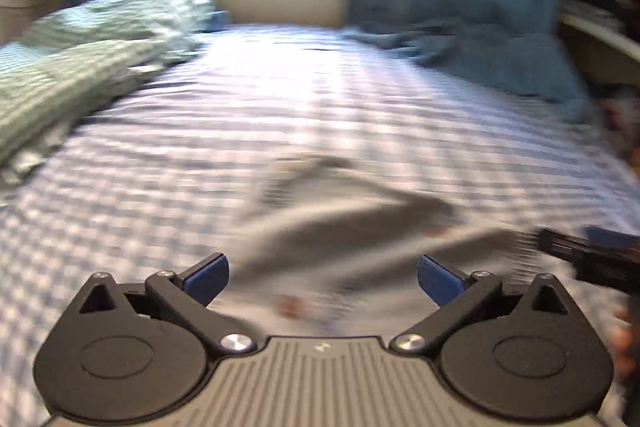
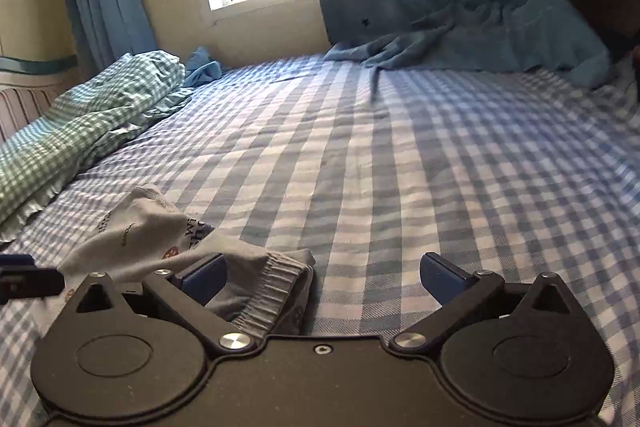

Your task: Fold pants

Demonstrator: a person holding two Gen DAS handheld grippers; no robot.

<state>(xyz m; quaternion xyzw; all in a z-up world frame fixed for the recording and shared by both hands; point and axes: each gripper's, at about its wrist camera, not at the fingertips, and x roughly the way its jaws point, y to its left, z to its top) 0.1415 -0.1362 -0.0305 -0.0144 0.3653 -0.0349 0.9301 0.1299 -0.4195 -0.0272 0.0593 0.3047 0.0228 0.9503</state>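
Wide apart and empty, the jaws of the left gripper [image 1: 323, 277] hung over the blurred grey pants [image 1: 340, 227], which lay on the checked bed [image 1: 160, 167]; the right gripper showed at that view's right edge. From the right wrist, the right gripper [image 2: 323, 277] also stood with jaws spread, holding nothing, the pants [image 2: 168, 239] bunched beside its left finger, waistband nearest.
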